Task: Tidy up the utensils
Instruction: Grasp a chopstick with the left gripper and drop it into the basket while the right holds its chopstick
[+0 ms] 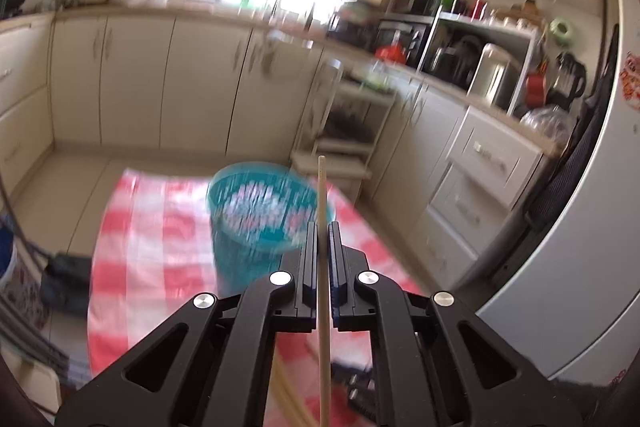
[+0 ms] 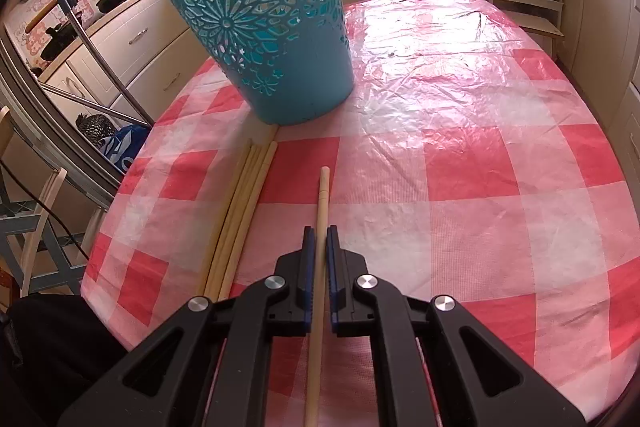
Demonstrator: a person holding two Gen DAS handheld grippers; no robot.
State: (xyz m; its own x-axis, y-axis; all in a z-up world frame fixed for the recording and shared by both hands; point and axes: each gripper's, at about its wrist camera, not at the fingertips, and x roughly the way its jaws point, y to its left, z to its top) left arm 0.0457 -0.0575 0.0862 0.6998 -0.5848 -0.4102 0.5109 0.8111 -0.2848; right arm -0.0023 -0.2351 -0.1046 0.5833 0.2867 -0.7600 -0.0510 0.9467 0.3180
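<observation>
Teal basket [image 2: 264, 27] near table [image 2: 460, 155] left edge; right half bare.

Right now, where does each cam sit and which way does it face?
Left wrist: on the left gripper, raised, facing across the kitchen over the teal basket; jaws clamp a chopstick.
Right wrist: on the right gripper, angled down at the checked tablecloth; jaws clamp another chopstick; loose chopsticks beside it.
Shared: basket, tablecloth.

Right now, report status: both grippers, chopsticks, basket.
Left gripper shut on one chopstick, raised. Right gripper shut on another chopstick. Loose chopsticks on tablecloth beside teal basket. Nothing blocking.
</observation>
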